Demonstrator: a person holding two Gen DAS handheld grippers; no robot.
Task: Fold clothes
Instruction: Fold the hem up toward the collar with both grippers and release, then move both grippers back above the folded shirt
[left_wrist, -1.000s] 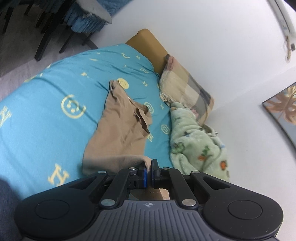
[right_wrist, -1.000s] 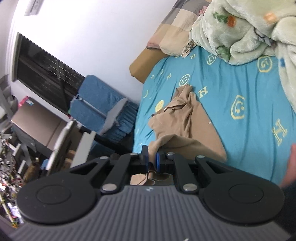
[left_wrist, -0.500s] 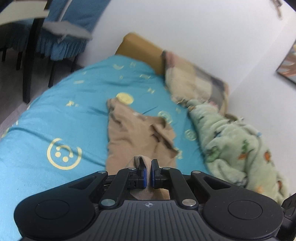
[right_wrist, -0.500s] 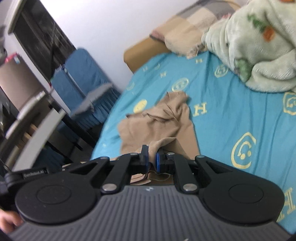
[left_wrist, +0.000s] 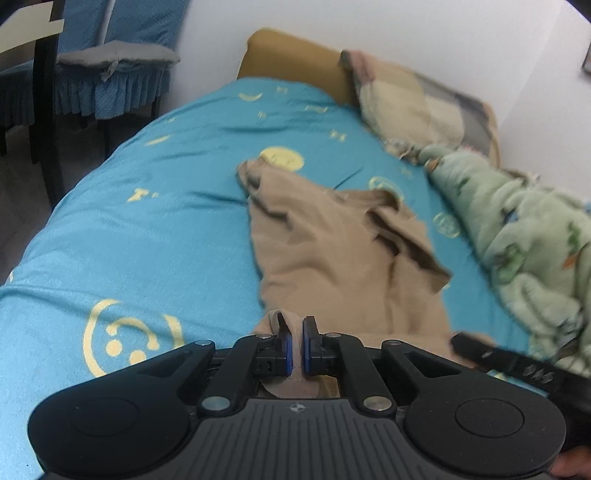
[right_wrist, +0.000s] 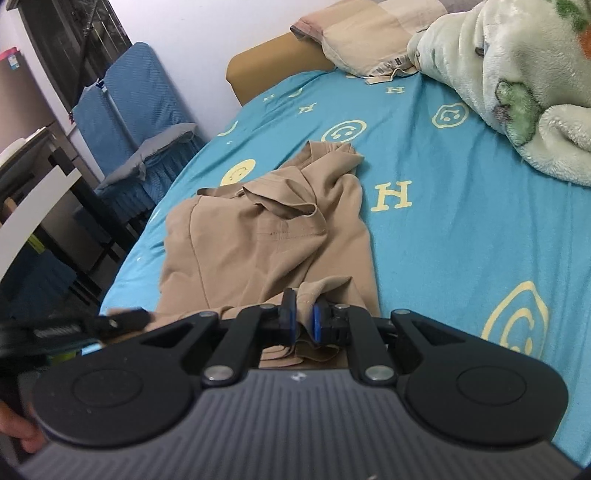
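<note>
Bed, folding underway | tan garment (left_wrist: 332, 254) lies rumpled on the blue sheet (left_wrist: 147, 221) | my left gripper (left_wrist: 294, 347) and right gripper (right_wrist: 300, 320) each pinch its near hem | next, I judge: carry hem forward, level.

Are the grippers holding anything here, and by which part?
Both hold the tan garment by its near edge: the left gripper is shut on a fold of that hem, the right gripper on a bunched bit beside it.
</note>
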